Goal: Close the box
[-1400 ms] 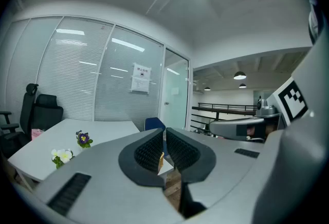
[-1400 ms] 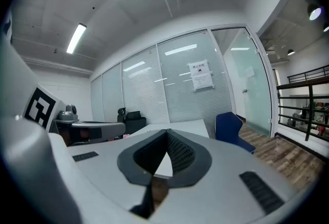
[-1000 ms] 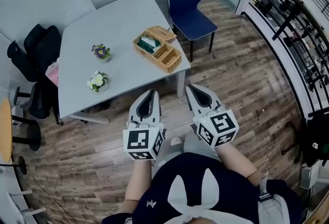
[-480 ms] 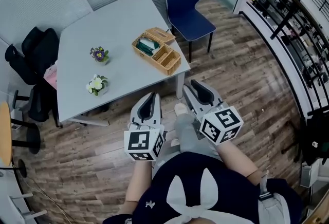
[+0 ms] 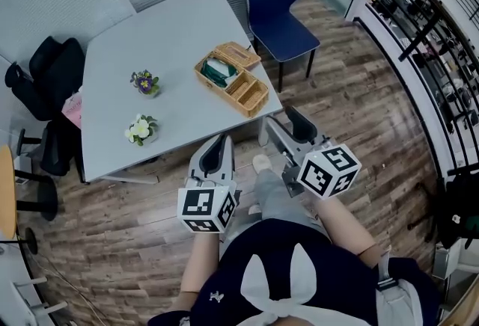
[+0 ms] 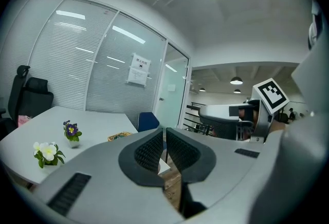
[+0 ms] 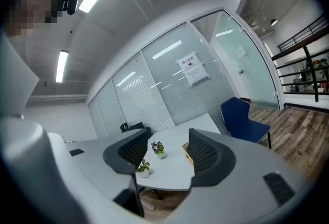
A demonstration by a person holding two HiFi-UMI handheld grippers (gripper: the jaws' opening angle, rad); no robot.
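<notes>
The right gripper [image 5: 285, 122] had just been opening its jaws; they stood wide apart with nothing between them. The left gripper [image 5: 218, 143] was clenched, also empty. Both hung about level in front of the person, short of the table [image 5: 172, 25]. The box [image 5: 233, 79] sat by the table's near right corner, its lid [image 5: 241, 54] apparently folded back on the far side, well apart from both grippers. Reaching came first: the open right jaws should probably catch the lid's free edge and swing it over gently, while the left steadied the box.
</notes>
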